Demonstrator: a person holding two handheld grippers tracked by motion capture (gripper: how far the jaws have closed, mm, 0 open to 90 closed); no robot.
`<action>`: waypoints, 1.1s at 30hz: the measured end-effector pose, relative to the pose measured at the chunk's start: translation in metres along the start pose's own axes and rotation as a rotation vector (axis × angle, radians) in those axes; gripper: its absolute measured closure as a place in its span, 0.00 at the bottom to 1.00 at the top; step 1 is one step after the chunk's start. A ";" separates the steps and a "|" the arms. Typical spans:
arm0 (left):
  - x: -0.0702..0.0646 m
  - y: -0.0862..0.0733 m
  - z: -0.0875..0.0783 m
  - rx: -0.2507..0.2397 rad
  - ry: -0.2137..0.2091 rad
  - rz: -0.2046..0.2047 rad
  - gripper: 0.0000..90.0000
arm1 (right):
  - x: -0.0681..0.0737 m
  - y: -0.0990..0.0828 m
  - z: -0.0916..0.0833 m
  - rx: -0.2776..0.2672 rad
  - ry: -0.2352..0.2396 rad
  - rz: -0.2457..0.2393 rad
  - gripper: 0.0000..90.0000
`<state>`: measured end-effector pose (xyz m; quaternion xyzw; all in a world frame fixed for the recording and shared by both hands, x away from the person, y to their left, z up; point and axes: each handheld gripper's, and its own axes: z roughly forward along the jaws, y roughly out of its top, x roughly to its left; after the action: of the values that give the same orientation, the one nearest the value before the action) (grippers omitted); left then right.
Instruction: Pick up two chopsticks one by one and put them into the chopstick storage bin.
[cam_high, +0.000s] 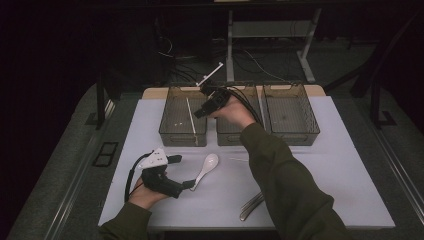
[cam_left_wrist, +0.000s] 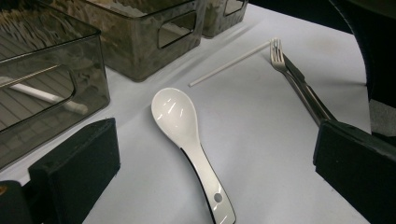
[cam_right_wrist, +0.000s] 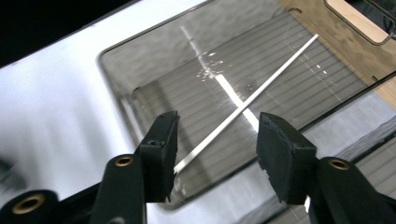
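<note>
So one stick (cam_right_wrist: 243, 109) lies in bin (cam_right_wrist: 112, 60) below R gripper's (cam_right_wrist: 217, 140) spread, empty fingers; L gripper (cam_left_wrist: 215, 172) gapes round spoon (cam_left_wrist: 187, 135); fork (cam_left_wrist: 299, 79), prob. 2nd stick (cam_left_wrist: 229, 64) left.

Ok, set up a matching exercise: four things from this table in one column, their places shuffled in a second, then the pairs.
Things
1. white ceramic spoon
2. thin white stick
3. silver metal fork
4. right gripper

Places
A. above the left and middle bins, jaws apart with nothing between them
B. on the white table near its front edge, right of the spoon
C. inside the left smoky clear plastic bin
D. on the table, ahead of the open left gripper

Pairs: 1-D, 2-C, 3-B, 4-A
</note>
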<state>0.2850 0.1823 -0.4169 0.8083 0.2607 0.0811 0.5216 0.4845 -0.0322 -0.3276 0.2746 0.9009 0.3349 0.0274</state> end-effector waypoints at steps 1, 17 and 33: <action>0.000 0.000 0.000 -0.001 0.000 -0.004 0.00 | 0.001 -0.002 -0.004 0.001 0.003 -0.008 0.50; 0.000 -0.002 0.003 0.030 0.002 -0.012 0.00 | 0.013 -0.055 -0.069 -0.058 0.028 -0.099 0.48; 0.000 -0.003 0.003 0.031 0.011 -0.009 0.00 | 0.012 -0.112 -0.103 -0.071 0.018 -0.130 0.56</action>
<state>0.2848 0.1807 -0.4208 0.8147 0.2684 0.0794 0.5079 0.3970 -0.1565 -0.3150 0.2115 0.9046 0.3666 0.0506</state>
